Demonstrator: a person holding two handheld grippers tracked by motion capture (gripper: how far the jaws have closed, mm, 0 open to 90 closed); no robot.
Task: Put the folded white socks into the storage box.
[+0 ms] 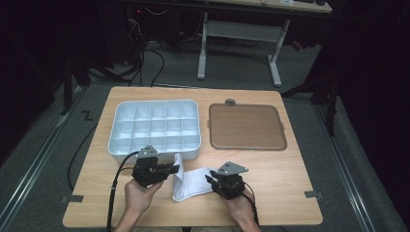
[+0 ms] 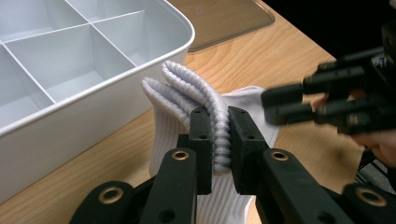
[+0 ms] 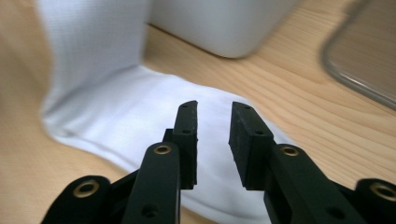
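From the high view we see the left tool [image 1: 170, 169] held low over the wooden surface [image 1: 290, 183], its hand [image 1: 140, 195] coming in from 6 o'clock with the wrist turned so the jaws point toward 3 o'clock. They are clamped on the ribbed cuff of a white sock [image 1: 189, 183], which lies flat between the two tools, just at 6 o'clock of the white divided tray [image 1: 154, 128]. The right tool [image 1: 211, 180] points toward 9 o'clock at the sock's other end, its hand [image 1: 239, 208] also rising from 6 o'clock. A brown lid [image 1: 246, 126] lies at 3 o'clock of the tray, apart from it.

In the left gripper view we look along the left tool [image 2: 219, 140] and find its jaws pressed together on the sock's [image 2: 163, 135] doubled cuff, which stands up between them. The tray [image 2: 84, 70] sits at 10 o'clock, touching or nearly touching the cuff; we cannot tell which. The right tool [image 2: 275, 105] comes in level from 3 o'clock, blurred, its tips over the sock's far part.

In the right gripper view the right tool [image 3: 214, 126] hangs tilted over the sock [image 3: 140, 116], its jaws standing apart with nothing between them and no pad pressing the cloth. The tray wall [image 3: 219, 23] is at 12 o'clock, and the lid's edge [image 3: 355, 74] at 2 o'clock.
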